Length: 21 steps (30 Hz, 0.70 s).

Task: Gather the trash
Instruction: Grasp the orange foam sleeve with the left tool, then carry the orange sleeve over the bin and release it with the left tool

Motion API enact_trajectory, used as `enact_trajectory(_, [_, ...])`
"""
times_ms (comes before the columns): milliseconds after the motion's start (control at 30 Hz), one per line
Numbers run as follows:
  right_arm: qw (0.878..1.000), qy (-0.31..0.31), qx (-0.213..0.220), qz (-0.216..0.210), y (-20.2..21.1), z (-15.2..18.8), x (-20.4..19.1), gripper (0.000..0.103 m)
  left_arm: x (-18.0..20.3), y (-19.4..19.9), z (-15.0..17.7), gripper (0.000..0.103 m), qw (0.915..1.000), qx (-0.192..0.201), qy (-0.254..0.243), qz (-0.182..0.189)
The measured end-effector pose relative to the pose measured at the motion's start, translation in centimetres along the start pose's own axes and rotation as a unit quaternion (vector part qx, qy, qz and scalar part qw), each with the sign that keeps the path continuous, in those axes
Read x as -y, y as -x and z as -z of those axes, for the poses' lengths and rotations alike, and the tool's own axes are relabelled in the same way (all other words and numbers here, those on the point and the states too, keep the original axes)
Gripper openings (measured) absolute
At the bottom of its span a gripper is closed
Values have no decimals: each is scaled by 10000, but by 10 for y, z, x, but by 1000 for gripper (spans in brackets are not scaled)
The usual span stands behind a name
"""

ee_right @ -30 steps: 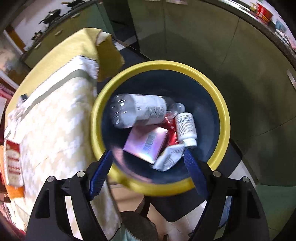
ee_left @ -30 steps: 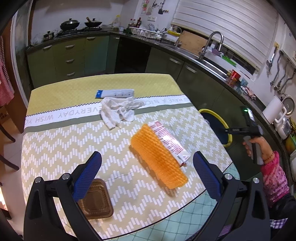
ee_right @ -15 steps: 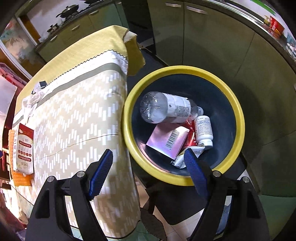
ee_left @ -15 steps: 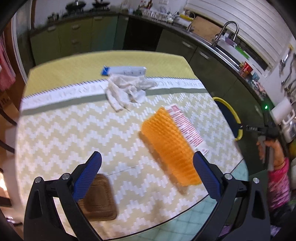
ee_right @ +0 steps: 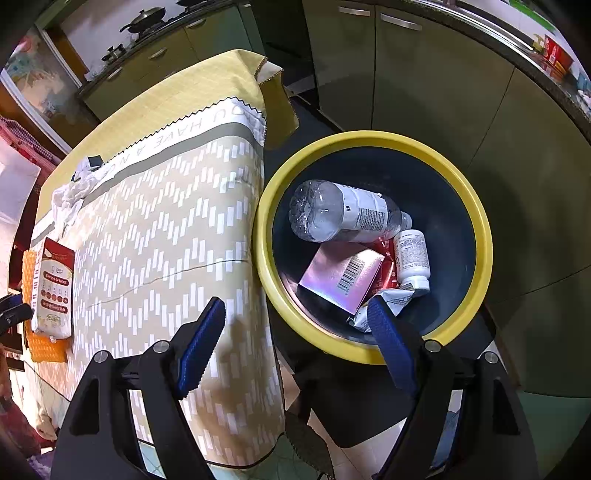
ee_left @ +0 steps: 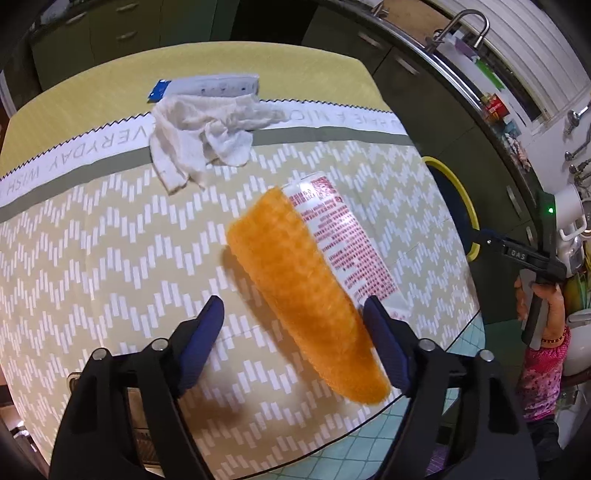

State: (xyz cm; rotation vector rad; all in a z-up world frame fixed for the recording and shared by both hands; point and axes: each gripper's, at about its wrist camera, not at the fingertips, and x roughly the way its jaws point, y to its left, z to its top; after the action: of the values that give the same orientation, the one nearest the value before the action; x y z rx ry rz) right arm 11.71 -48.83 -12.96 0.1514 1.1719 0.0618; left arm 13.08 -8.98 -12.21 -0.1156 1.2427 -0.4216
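An orange mesh sleeve (ee_left: 303, 288) lies on the table beside a red-and-white packet (ee_left: 343, 240). My left gripper (ee_left: 291, 332) is open and empty, just above the sleeve's near part. A crumpled white cloth (ee_left: 207, 133) and a white-and-blue box (ee_left: 210, 86) lie farther back. My right gripper (ee_right: 295, 332) is open and empty, above the near rim of the yellow-rimmed bin (ee_right: 476, 214). The bin holds a clear bottle (ee_right: 343, 212), a pink box (ee_right: 341, 275) and a white pill bottle (ee_right: 412, 258). The packet (ee_right: 51, 284) shows there too.
A brown tray (ee_left: 138, 421) sits under my left gripper at the table's near edge. The bin (ee_left: 461, 199) stands on the floor off the table's right side. Green cabinets (ee_right: 424, 85) and a counter with a sink tap (ee_left: 461, 26) run behind.
My left gripper has moved forward and down toward the orange sleeve. My right gripper has drawn back and left from over the bin, so more of the table shows.
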Motion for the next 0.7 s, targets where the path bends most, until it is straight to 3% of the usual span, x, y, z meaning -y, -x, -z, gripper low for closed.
enact_trajectory(100, [10000,3,-23,-10,-2,0,0,78,-7,5,0,63,10000,14,73,-38])
enact_trajectory(300, [10000,35,-19,-31,-3,-2,-3,78,-20,11,2,58,9998,-15,174,-86])
enact_trajectory(400, [10000,84,-23,-43,-3,-3,-7,78,-22,2,3,47,9996,-226,164,-40])
enact_trajectory(567, [9999,132,-20,-69,-2,-3,-12,78,-18,-18,6,42,9983,-555,116,142])
enact_trajectory(700, [9999,137,-34,-82,-2,-1,-12,78,-17,-19,8,17,9979,-553,106,309])
